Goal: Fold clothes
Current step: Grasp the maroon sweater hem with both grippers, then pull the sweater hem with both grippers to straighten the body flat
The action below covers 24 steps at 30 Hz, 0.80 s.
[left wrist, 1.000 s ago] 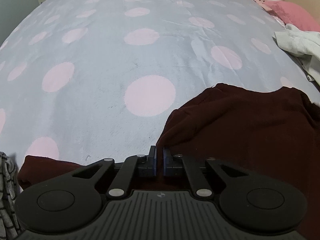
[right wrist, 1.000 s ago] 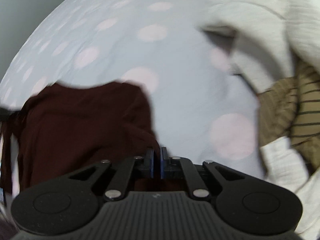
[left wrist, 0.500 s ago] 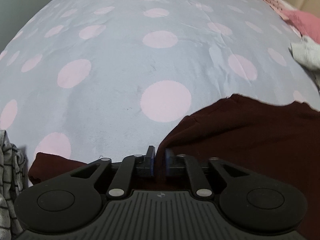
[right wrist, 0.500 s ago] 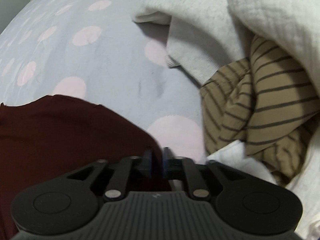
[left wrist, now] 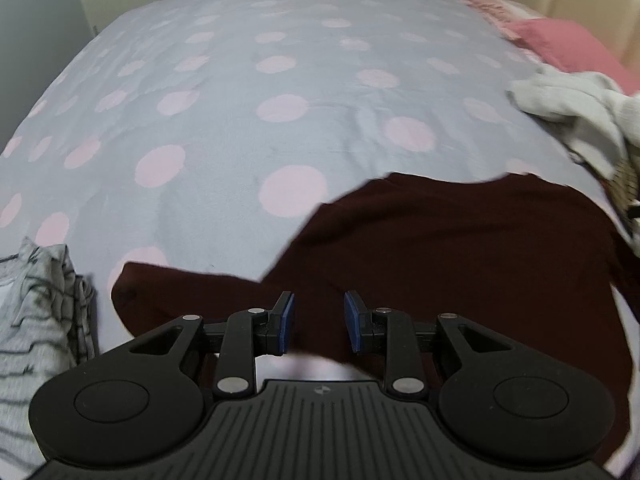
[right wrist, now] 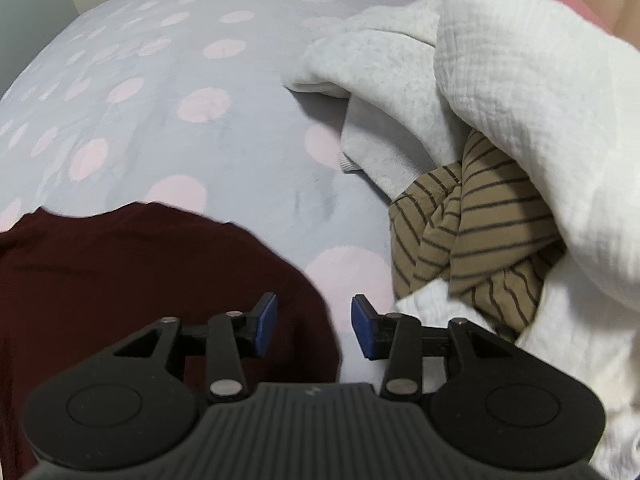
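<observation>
A dark maroon garment [left wrist: 460,248] lies spread on the grey bed cover with pink dots [left wrist: 240,100]; one sleeve reaches out to the left. My left gripper [left wrist: 318,322] hovers above its near left part, jaws opening, nothing pressed between the blue pads. In the right wrist view the same maroon garment [right wrist: 140,276] fills the lower left. My right gripper [right wrist: 314,330] hangs over its right edge, jaws opening, with the cloth lying below them and not gripped.
A pile of white and cream clothes [right wrist: 500,92] with a tan striped garment [right wrist: 472,240] sits close on the right. A grey striped garment [left wrist: 36,312] lies at the left edge. A pink pillow [left wrist: 568,44] rests at the far right.
Both grippers were shut on the maroon garment's edge; both have opened and let go. The left one has lifted and drawn back, showing more of the bed and the garment's sleeve.
</observation>
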{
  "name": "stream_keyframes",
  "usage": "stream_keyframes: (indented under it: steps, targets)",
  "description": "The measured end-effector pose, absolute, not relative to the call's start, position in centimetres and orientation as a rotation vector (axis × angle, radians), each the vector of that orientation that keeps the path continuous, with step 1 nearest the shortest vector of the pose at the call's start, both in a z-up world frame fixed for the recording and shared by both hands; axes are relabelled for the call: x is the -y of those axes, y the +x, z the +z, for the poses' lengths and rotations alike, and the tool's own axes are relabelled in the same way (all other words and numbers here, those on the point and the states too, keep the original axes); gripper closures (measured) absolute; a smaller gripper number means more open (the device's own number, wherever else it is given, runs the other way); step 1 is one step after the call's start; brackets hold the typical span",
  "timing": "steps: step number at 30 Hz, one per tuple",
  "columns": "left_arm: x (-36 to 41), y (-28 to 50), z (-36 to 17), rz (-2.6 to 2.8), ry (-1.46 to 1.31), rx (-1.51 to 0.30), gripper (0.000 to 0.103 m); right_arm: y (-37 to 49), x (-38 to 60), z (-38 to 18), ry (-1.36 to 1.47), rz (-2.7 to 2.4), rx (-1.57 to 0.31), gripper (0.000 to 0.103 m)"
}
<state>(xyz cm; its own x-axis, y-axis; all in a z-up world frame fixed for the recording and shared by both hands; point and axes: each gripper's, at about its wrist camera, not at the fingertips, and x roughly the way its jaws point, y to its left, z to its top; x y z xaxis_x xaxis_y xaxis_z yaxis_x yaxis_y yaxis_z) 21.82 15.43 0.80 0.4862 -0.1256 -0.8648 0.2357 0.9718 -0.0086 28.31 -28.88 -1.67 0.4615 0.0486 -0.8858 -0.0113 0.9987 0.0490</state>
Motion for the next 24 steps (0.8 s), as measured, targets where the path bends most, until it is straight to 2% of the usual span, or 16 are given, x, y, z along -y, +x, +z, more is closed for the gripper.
stream_keyframes:
  steps: [9, 12, 17, 24]
  targets:
    - [-13.9, 13.2, 3.3, -0.310, 0.145, -0.996, 0.076, 20.5, 26.7, 0.6, 0.084, 0.186, -1.088, 0.047]
    - [-13.3, 9.9, 2.0, -0.326, 0.163, -1.016, 0.060, 17.0, 25.9, 0.1, 0.083, 0.232, -1.113, 0.047]
    - [-12.6, 5.5, -0.8, -0.332, 0.166, -1.084, 0.060, 11.9, 25.7, -2.7, 0.117, 0.249, -1.175, 0.047]
    - [-13.4, 2.0, -4.8, -0.298, 0.000, -1.153, 0.058, 6.6, 25.6, -5.8, 0.267, 0.260, -1.244, 0.047]
